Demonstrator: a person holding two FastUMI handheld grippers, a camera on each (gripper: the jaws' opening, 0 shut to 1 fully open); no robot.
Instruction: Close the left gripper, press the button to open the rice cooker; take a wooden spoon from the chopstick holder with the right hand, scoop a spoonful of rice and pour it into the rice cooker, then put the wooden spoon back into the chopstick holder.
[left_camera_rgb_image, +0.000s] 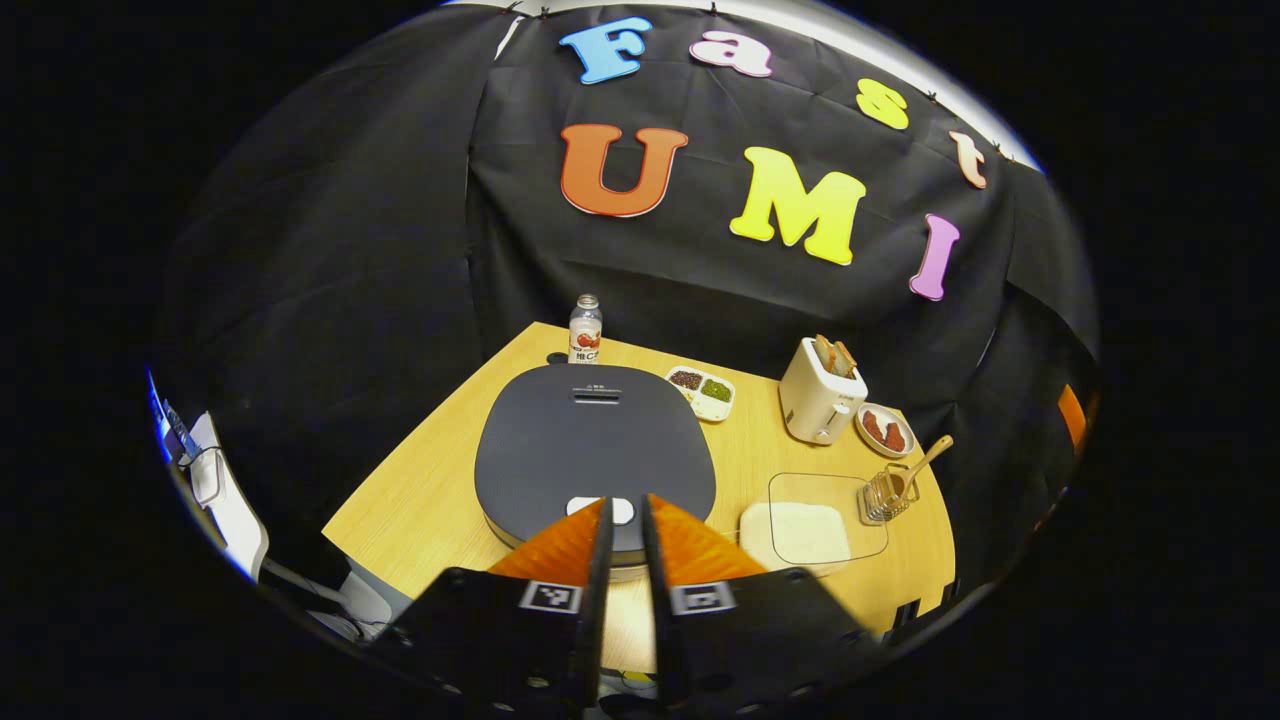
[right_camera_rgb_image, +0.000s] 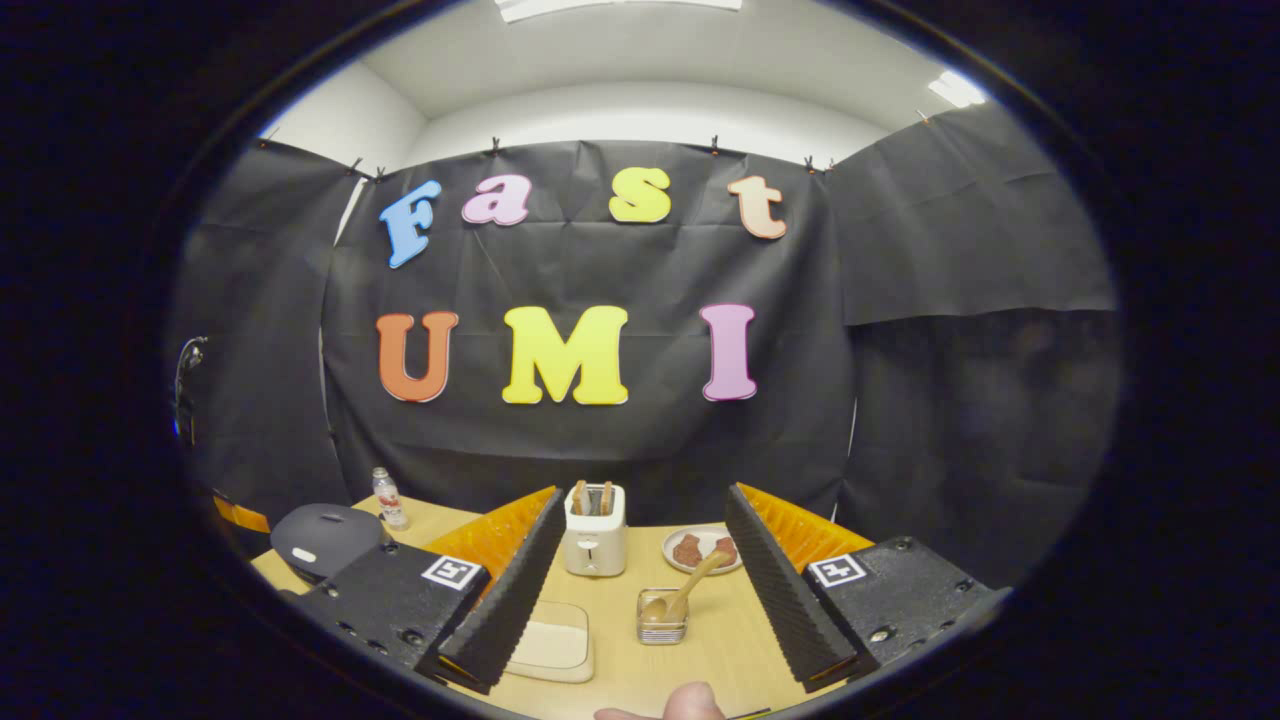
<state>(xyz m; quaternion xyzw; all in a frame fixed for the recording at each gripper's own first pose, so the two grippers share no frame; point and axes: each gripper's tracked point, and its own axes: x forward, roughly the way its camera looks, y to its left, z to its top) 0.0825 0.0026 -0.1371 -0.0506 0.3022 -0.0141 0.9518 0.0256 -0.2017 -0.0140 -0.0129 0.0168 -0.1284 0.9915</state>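
Observation:
The dark grey rice cooker (left_camera_rgb_image: 595, 440) sits with its lid down in the middle of the wooden table (left_camera_rgb_image: 420, 500); its white button (left_camera_rgb_image: 622, 510) lies at the lid's near edge. My left gripper (left_camera_rgb_image: 625, 505) hovers just above that button, fingers drawn together with only a thin slit between them and nothing held. The wooden spoon (left_camera_rgb_image: 925, 462) leans in the chopstick holder (left_camera_rgb_image: 885, 495) at the right, beside a clear box of rice (left_camera_rgb_image: 800, 530). My right gripper (right_camera_rgb_image: 643, 495) is open and empty, well short of the holder (right_camera_rgb_image: 662, 615) and spoon (right_camera_rgb_image: 690, 590).
A white toaster (left_camera_rgb_image: 820, 400) with bread stands behind the holder, next to a plate of red pieces (left_camera_rgb_image: 885, 430). A split dish of beans (left_camera_rgb_image: 703, 390) and a small bottle (left_camera_rgb_image: 585, 330) stand behind the cooker. A fingertip (right_camera_rgb_image: 670, 705) shows at the bottom edge.

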